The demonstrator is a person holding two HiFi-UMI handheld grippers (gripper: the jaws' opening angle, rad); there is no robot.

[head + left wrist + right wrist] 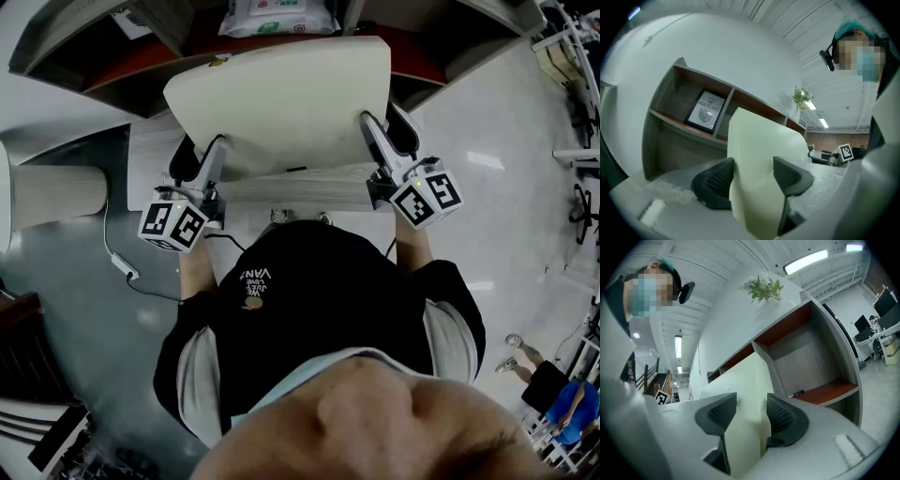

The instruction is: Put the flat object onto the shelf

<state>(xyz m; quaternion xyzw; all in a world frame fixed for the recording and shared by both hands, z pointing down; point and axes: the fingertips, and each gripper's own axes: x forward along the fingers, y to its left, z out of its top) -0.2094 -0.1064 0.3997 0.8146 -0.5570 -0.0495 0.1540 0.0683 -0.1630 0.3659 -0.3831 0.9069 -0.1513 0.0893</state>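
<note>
Left claw (752, 178) gripping cream flat object (281, 103), right claw (750, 416) gripping its other edge, shelf (825, 392) just ahead

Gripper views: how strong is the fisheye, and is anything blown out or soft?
Left gripper view: heavy fisheye with a dark round vignette, and the shelf edges bow. The cream panel is evenly lit and reasonably sharp. Right gripper view: same bowing, and the ceiling light strip is blown out. Head view: dimmer overall, with soft glare patches on the floor.
</note>
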